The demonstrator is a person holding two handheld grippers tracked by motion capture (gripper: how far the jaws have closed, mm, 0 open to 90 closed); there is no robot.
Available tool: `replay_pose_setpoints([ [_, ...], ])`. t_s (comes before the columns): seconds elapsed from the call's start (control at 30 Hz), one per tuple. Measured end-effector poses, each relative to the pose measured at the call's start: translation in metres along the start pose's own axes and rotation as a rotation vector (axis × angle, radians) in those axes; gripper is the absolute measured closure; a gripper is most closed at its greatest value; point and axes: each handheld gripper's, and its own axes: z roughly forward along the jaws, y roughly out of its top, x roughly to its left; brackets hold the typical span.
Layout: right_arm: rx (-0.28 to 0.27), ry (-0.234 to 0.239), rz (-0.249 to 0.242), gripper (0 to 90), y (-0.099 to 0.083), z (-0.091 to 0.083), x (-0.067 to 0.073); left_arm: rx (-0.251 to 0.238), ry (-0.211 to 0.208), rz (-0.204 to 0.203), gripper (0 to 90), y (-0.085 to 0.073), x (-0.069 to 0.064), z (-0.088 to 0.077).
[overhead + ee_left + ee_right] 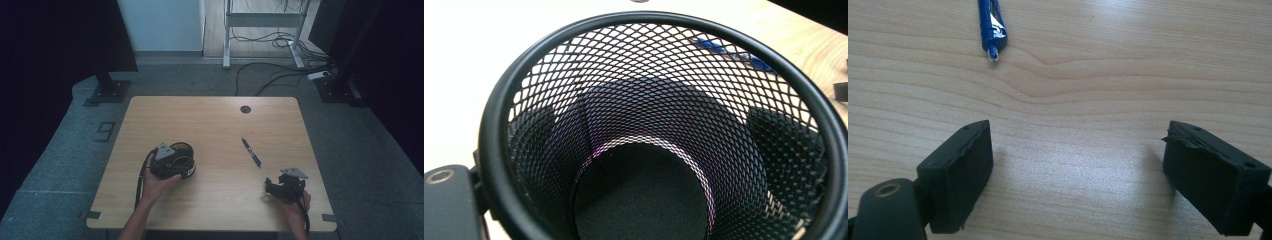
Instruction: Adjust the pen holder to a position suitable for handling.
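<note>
Wooden table (215, 125), blue pen (251, 152), mesh cup (181, 156)

A light wooden tabletop (210, 120) with rounded corners stands on grey carpet floor (60, 155); a round cable hole (245, 109) sits near its far edge. Beyond the tabletop, a white wall panel (160, 25) rises at the back, with a pale metal desk frame (262, 20) to its right. Black cables (270, 70) sprawl over the floor below that frame. A dark screen on a black foot plate (107, 90) stands left of the tabletop. The room's edges are dim.
</note>
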Motion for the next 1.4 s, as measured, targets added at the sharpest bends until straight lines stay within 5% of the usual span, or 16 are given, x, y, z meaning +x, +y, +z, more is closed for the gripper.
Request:
replay_pose_setpoints([
  [1.07,0.000,0.000,-0.001,12.5,0.000,0.000,0.000,0.045,-0.088,0.042,9.0,0.014,-0.049,0.068],
  [1.4,0.000,0.000,-0.001,12.6,0.000,0.000,0.000,0.076,-0.073,0.061,8.9,0.010,-0.054,0.082],
])
